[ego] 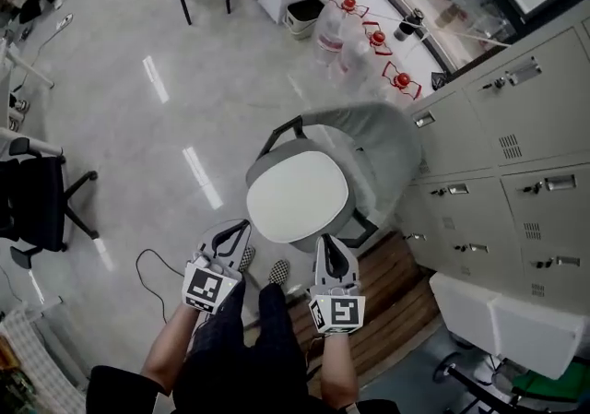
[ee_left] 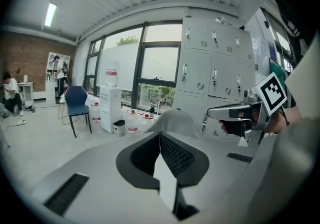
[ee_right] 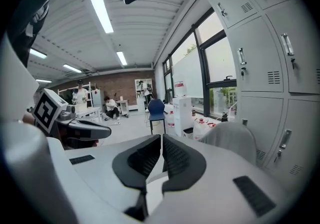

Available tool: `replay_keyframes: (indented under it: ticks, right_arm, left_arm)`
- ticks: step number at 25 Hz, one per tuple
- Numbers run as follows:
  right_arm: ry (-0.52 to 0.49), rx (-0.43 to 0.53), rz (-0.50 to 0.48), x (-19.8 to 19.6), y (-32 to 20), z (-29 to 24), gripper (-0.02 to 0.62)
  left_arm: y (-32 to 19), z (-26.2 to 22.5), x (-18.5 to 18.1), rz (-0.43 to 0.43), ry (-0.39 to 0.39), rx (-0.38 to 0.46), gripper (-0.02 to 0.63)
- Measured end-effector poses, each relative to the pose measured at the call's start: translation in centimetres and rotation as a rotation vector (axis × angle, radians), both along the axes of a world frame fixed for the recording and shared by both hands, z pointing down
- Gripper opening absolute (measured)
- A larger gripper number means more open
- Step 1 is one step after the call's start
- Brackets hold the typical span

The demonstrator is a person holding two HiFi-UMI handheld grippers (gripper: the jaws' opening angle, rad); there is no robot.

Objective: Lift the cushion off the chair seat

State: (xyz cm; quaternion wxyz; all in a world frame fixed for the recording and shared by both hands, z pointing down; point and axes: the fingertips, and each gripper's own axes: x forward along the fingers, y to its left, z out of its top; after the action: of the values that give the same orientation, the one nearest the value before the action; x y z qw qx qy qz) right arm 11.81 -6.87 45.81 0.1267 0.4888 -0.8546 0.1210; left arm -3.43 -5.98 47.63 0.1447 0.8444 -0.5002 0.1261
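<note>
**Closed jaws could shove the cushion instead of catching it**

The white cushion lies flat on the seat of the grey chair, with nothing touching it. The left gripper and the right gripper hang just short of its near edge, each clenched on nothing. Unless they open before reaching the rim, their tips would likely push the cushion toward the backrest. A one-sided pinch could let it sag and slip.
</note>
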Motion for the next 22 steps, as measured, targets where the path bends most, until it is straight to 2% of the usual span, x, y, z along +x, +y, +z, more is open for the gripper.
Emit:
replay_keyframes:
  ticks: [2, 6, 11, 15, 22]
  right_arm:
    - [0.002, -0.010, -0.036, -0.7, -1.0, 2.0, 0.035]
    - [-0.002, -0.045, -0.076, -2.1, -2.8, 6.2, 0.035]
    - [0.012, -0.074, -0.103, -3.9, -4.5, 11.5, 0.035]
    - [0.041, -0.091, -0.129, -4.9, -5.1, 15.5, 0.035]
    - [0.058, -0.150, -0.140, -5.3, -6.1, 22.5, 0.034]
  left_arm:
    - [-0.8, 1.8, -0.7, -0.026, 0.009, 0.019, 0.018]
    - [-2.0, 5.5, -2.0, -0.047, -0.021, -0.035, 0.018]
    - [-3.7, 10.1, -3.2, -0.088, -0.006, -0.024, 0.018]
    - [-4.0, 14.7, -3.8, -0.090, -0.028, -0.098, 0.017]
    - [-4.5, 22.4, -4.4, -0.095, -0.024, -0.163, 0.018]
